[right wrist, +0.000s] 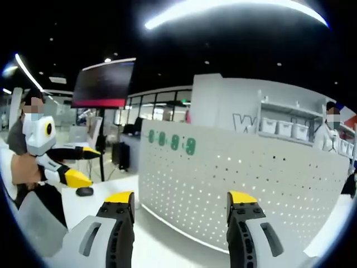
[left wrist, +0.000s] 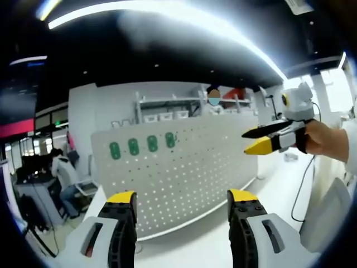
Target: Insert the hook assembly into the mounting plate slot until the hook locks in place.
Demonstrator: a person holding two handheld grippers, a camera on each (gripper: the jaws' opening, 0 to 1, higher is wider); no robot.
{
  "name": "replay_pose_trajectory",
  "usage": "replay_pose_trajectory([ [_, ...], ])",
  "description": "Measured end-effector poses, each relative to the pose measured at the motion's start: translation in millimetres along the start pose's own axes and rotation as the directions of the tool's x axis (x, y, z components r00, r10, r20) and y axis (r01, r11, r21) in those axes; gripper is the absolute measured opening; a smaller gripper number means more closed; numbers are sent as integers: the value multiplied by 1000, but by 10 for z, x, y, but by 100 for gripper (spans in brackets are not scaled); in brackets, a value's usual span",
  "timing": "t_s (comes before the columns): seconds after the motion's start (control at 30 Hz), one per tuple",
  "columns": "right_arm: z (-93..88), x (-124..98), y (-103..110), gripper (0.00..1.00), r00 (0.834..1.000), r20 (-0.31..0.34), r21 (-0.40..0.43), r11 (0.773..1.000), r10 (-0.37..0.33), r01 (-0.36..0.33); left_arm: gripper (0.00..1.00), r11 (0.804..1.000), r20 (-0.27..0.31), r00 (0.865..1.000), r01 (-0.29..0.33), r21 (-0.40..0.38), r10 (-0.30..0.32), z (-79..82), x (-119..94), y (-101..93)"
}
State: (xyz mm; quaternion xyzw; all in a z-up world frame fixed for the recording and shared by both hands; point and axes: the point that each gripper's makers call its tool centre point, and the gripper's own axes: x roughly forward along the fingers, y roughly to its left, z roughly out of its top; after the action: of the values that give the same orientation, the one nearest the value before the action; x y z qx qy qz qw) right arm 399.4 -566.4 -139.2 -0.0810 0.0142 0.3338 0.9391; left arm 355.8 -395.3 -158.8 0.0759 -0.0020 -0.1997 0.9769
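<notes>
We see a white pegboard (left wrist: 184, 167) standing upright on the bench (left wrist: 268, 190), near its far edge. Four green hooks (left wrist: 142, 145) sit in a row along the board's top corner (seated or only hung, we cannot tell). Left gripper (left wrist: 181, 204): jaws wide, empty, facing the board. Right gripper (right wrist: 181, 204): same, wide and empty. Neither holds a hook, so we judge no insertion is under way.

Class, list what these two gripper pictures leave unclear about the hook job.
- White perforated mounting plate: lower edge hidden behind the left gripper in the left gripper view.
- Four green oval hooks: too small and blurred to tell whether locked, right gripper view.
- Right gripper: holds nothing.
</notes>
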Motion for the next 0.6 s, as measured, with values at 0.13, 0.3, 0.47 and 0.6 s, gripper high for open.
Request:
replay_pose_trajectory([
  [0.13, -11, -100, 32, 74, 1000, 25, 2, 1000, 17, -18, 67, 1000, 4, 1000, -17, 2, 17, 5, -11, -37],
  [0.3, -75, -163, 61, 83, 999, 26, -6, 999, 34, -34, 67, 999, 4, 999, -37, -11, 37, -33, -25, -75],
  [0.47, -118, -229, 91, 91, 998, 38, -6, 999, 48, -48, 68, 998, 4, 998, -62, -23, 62, -46, -56, -49],
  [0.6, -141, -254, 101, 93, 997, 42, 0, 998, 62, -62, 68, 996, 7, 997, -81, -33, 81, -30, -79, -25],
])
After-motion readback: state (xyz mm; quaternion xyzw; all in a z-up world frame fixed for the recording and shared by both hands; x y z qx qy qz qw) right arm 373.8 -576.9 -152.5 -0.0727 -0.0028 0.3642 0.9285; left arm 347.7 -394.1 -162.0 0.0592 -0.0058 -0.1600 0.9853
